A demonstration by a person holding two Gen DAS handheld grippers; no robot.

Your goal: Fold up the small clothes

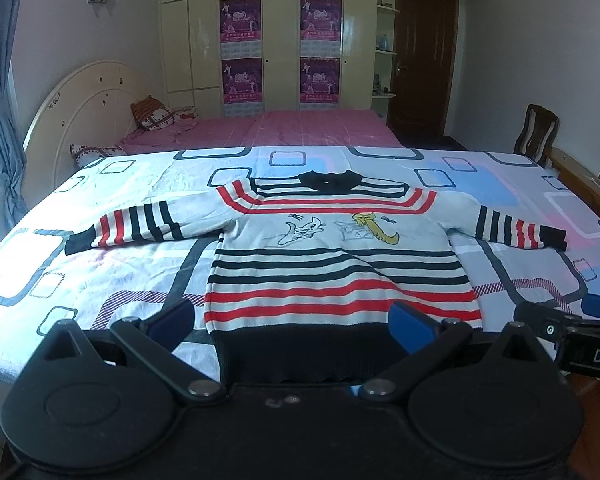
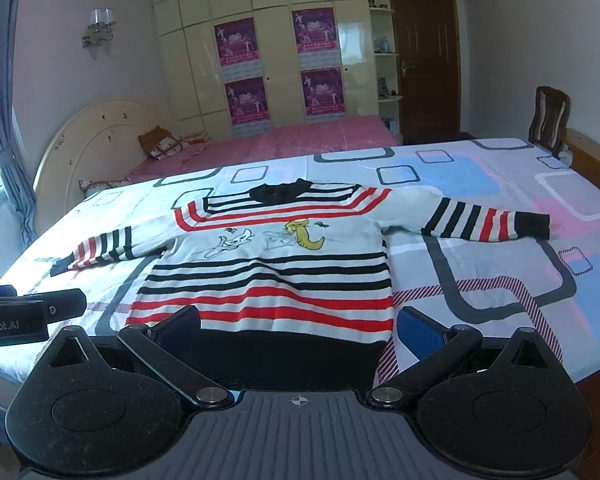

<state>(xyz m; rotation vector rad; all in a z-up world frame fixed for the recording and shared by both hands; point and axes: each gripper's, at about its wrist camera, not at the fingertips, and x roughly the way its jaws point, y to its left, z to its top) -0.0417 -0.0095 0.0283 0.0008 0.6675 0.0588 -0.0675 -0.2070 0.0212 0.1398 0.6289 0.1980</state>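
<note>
Sweater: a small striped sweater (image 1: 332, 256) is lying flat, front side up, in the centre of both views, on a patterned bedsheet (image 1: 112, 264).
Sleeves: both are stretching outward, one toward the left edge of the frame, one toward the right.
Collar and hem: the dark collar is pointing toward the top of the frame; the dark hem band is sitting at the bottom, nearest the cameras.
Print: cartoon drawings, one yellow, are showing across the chest.
Left gripper (image 1: 300, 324): it is hovering at the lower centre of its view, just before the hem; the jaws are standing wide apart, gripping nothing.
Right gripper (image 2: 300, 326): it is hovering before the hem's right corner in its view; the jaws are spread wide, empty.
Bed beyond: a pink sheet (image 1: 284, 128) is covering the area in the upper middle, with a cushion (image 1: 152, 114) at upper left.
Background: a wardrobe (image 1: 268, 36) with posters is standing at the top centre.
</note>
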